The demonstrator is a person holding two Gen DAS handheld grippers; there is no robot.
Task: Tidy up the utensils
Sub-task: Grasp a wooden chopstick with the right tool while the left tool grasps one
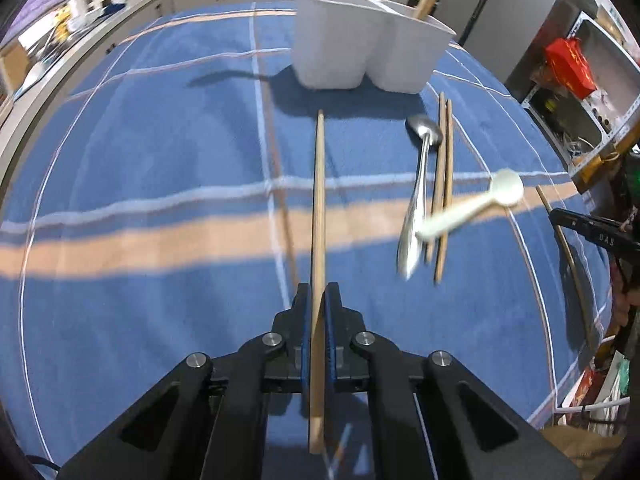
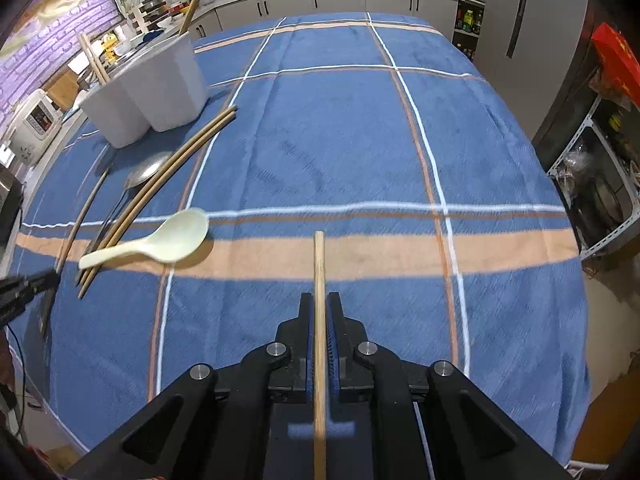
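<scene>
Both grippers are loaded. The left gripper (image 1: pixel 318 300) has its jaws closed on a wooden chopstick (image 1: pixel 319 208), which runs forward between the blue pads toward the white utensil holder (image 1: pixel 360 48) standing at the far side of the blue plaid tablecloth (image 1: pixel 140 160). The right gripper (image 2: pixel 319 308) likewise has its jaws clamped on a second chopstick (image 2: pixel 319 264), its tip pointing out over bare cloth, with the holder well off to the left in that view. The holder has at least two lobed compartments, and wooden sticks already stand in it. Remaining on the cloth, near the holder's right side in the left wrist view, are a metal spoon (image 1: pixel 420 176), a pair of chopsticks (image 1: pixel 444 176) lying side by side, and a white plastic spoon (image 1: pixel 476 204) whose handle lies across them. The step in hand appears to be delivery of the held chopsticks. Carry each one to the holder, tilt it upright above the compartment that already holds chopsticks, lower the tip below the rim, and only then part the jaws. Insert one stick at a time so the grippers do not collide. Which compartment holds which utensil type cannot be confirmed, because the interior is hidden.
</scene>
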